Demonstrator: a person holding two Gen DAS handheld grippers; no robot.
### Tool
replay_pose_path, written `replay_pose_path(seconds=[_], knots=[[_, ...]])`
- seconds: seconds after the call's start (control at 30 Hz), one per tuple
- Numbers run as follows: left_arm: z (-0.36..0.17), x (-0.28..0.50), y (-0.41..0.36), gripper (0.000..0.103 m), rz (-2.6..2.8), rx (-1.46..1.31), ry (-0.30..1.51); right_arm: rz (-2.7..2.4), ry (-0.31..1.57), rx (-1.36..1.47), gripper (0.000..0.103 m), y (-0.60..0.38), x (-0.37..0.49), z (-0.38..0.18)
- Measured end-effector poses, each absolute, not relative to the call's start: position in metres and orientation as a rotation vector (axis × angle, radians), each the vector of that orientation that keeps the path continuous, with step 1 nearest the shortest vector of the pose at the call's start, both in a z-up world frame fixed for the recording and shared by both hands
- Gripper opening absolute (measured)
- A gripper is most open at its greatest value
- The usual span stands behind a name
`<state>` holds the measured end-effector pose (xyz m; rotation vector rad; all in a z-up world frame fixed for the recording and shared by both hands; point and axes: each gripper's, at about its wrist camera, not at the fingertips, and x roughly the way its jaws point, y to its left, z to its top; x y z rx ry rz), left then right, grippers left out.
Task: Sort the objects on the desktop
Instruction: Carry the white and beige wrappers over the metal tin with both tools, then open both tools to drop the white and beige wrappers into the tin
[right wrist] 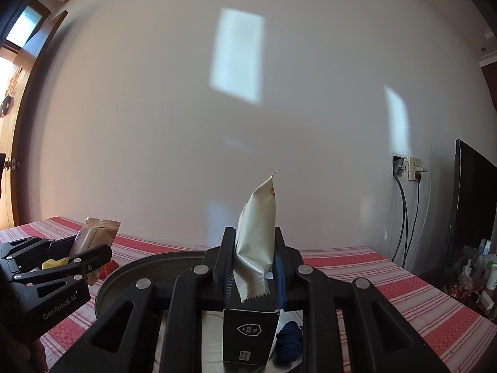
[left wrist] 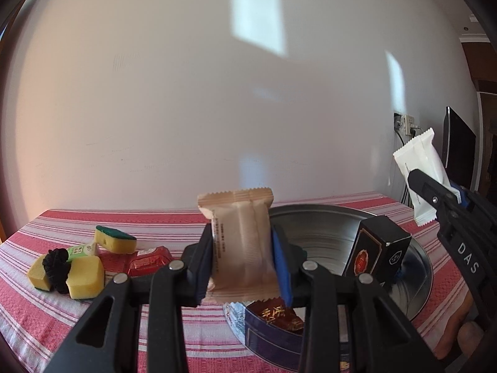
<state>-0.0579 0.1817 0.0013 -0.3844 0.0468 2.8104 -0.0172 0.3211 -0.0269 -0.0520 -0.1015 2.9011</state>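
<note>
Left wrist view: left gripper (left wrist: 243,267) clamps a beige snack packet (left wrist: 240,245), held upright above the red striped tablecloth (left wrist: 174,220).
Far right: right gripper (left wrist: 435,192) pinches a white packet (left wrist: 419,158).
Metal basin (left wrist: 326,217): holds a black box (left wrist: 377,253) at its right side.
Left of table: yellow sponges (left wrist: 85,276) and a black hair tie (left wrist: 57,269) together.

Right wrist view: right gripper (right wrist: 253,267) shut tight on the white packet (right wrist: 257,227), over the black box (right wrist: 248,332) in the metal basin (right wrist: 149,264).
Left edge: left gripper (right wrist: 82,256) grips the beige snack packet (right wrist: 93,233).

Two wrist fisheyes, both facing the white wall across the striped table (left wrist: 310,208).
Each looks close along its own fingers, roughly level; both share the metal basin (left wrist: 416,261) and black box (right wrist: 248,332).
</note>
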Motion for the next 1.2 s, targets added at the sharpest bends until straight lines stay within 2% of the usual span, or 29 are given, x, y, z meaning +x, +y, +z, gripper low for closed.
replay_pose_path(seconds=[0.57, 0.87, 0.9, 0.97, 1.0, 1.03, 1.07, 1.1, 1.17, 1.2], knots=[[0.000, -0.069, 0.220, 0.035, 2.749, -0.431, 0.096, 2.869, -0.036, -0.256, 0.024, 0.355, -0.049, -0.034], [-0.002, -0.075, 0.241, 0.035, 2.732, -0.455, 0.142, 2.896, -0.136, -0.358, 0.024, 0.351, -0.079, -0.041], [-0.003, -0.076, 0.243, 0.036, 2.731, -0.465, 0.148, 2.900, -0.133, -0.377, 0.025, 0.351, -0.082, -0.042], [-0.003, -0.077, 0.246, 0.039, 2.738, -0.469, 0.160, 2.897, -0.118, -0.391, 0.036, 0.355, -0.084, -0.043], [-0.003, -0.076, 0.246, 0.042, 2.742, -0.468, 0.169, 2.898, -0.106, -0.387, 0.050, 0.357, -0.084, -0.043], [-0.003, -0.076, 0.246, 0.049, 2.757, -0.469, 0.169, 2.887, -0.095, -0.375, 0.056, 0.359, -0.082, -0.042], [-0.003, -0.077, 0.244, 0.061, 2.766, -0.472, 0.159, 2.872, -0.081, -0.364, 0.056, 0.363, -0.082, -0.041], [-0.002, -0.077, 0.240, 0.066, 2.777, -0.477, 0.137, 2.872, -0.061, -0.354, 0.057, 0.365, -0.079, -0.041], [-0.002, -0.079, 0.231, 0.087, 2.806, -0.481, 0.082, 2.866, -0.025, -0.336, 0.064, 0.369, -0.077, -0.040], [-0.002, -0.079, 0.227, 0.091, 2.820, -0.474, 0.060, 2.859, -0.013, -0.324, 0.069, 0.371, -0.075, -0.039]])
